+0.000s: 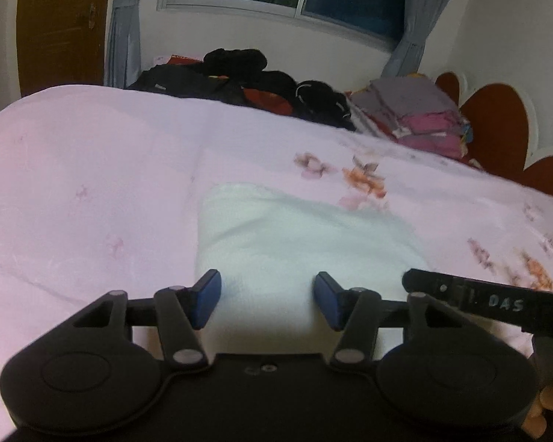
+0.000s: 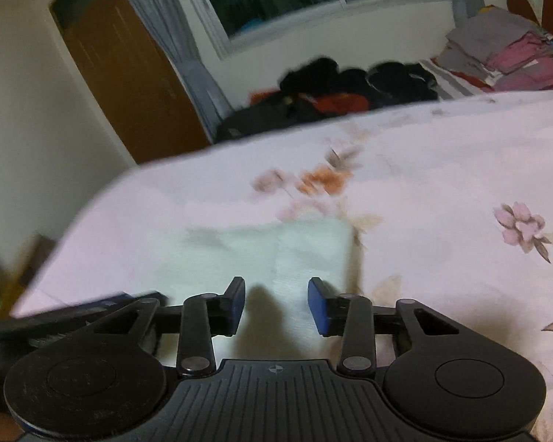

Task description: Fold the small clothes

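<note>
A small white cloth [image 1: 295, 232] lies folded flat on the pink flowered bedsheet [image 1: 92, 191]. My left gripper [image 1: 267, 300] is open and empty, with its blue-padded fingers over the cloth's near edge. The right gripper's black finger [image 1: 479, 298] reaches in from the right beside it. In the right wrist view the same white cloth [image 2: 276, 250] lies ahead on the sheet [image 2: 442, 191]. My right gripper [image 2: 276, 304] is open and empty over the cloth's near edge. Part of the left gripper [image 2: 73, 313] shows blurred at the left.
A pile of dark clothes and a bag [image 1: 247, 77] sits at the far side of the bed. A stack of folded grey and pink clothes [image 1: 416, 110] lies by the red headboard [image 1: 497, 125]. A wooden door [image 2: 129, 73], curtains and a window are behind.
</note>
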A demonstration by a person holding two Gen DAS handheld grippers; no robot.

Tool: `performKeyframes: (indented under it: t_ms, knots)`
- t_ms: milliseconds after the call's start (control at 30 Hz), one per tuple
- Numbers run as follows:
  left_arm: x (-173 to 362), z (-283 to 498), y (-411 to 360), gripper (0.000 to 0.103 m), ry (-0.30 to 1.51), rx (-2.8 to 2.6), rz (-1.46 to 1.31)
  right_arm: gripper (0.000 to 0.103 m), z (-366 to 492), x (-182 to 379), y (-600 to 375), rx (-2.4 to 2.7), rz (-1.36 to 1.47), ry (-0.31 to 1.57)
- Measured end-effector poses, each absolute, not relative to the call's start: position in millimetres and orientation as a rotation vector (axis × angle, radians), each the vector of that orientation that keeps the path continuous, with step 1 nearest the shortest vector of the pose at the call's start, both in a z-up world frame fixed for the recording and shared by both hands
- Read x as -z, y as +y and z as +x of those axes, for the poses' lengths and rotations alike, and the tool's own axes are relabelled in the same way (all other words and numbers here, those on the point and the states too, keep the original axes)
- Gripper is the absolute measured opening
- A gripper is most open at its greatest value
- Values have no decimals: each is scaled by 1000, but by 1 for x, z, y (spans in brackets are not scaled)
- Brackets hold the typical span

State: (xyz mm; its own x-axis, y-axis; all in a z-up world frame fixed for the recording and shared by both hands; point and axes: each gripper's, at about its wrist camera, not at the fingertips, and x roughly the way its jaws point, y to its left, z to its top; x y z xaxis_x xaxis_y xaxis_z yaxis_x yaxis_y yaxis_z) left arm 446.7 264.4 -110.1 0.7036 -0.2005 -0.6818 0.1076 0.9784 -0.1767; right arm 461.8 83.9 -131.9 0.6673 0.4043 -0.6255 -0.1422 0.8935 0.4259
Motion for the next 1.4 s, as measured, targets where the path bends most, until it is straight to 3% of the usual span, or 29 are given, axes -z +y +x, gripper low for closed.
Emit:
performKeyframes:
  t_ms: [400,700,1033,1233,1400]
  knots:
    - [80,391,272,54,742,211,-130,35,423,107,69,-347,372,746]
    - [106,360,261,54,851,214,-123,35,386,134,70,-290,367,865]
    - [100,336,256,54,872,188,-112,35,331,128,73,-296,313,868]
    - [98,326,252,65,871,186,-100,35,319,137,78,-262,250,902]
    - [97,318,251,83,873,179,-87,35,316,140,90,-246,152,901]
